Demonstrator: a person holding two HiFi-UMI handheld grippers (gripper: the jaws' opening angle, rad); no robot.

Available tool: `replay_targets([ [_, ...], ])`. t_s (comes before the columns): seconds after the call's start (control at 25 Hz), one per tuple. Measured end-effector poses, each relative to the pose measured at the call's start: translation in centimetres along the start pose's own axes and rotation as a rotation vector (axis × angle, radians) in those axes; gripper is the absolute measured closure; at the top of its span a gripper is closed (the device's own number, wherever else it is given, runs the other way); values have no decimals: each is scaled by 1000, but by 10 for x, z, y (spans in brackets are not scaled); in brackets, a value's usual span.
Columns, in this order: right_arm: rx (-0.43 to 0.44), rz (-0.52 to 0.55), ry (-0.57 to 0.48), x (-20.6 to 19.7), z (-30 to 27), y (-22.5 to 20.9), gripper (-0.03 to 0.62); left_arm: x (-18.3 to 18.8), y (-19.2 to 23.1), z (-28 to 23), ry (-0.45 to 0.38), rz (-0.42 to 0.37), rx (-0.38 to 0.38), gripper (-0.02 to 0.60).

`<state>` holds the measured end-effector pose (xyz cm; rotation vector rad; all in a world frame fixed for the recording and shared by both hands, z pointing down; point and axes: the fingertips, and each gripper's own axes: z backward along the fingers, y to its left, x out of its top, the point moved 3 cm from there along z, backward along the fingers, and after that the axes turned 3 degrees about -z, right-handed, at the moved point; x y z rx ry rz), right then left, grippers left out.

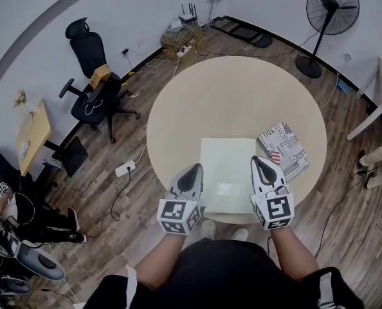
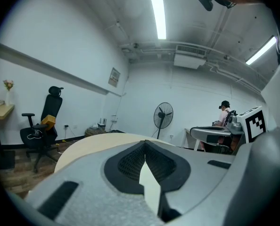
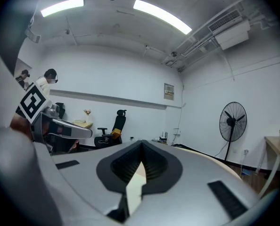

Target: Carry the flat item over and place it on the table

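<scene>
Flat item [image 1: 226, 172], a pale squarish board, is seen over the near edge of the round desk [image 1: 236, 89], pinched from both sides. Its left edge is clamped by the left gripper [image 1: 193, 170] and its right edge by the right gripper [image 1: 262, 164]. In both gripper views the fingers [image 2: 123, 161] are closed on it, and the board is shown edge-on between them. Whether it's resting on the desk or held just above can't be told. A printed newspaper-ish sheet [image 1: 286, 148] is lying just beside the board, toward the desk's right edge.
</scene>
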<state>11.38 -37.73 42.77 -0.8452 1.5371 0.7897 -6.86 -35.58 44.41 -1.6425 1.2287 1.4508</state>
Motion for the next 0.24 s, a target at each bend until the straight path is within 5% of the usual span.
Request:
replay_targets([
  [0.24,9,-33,-19,9,2,3,597,7,2,3,-7,-11,5,575],
])
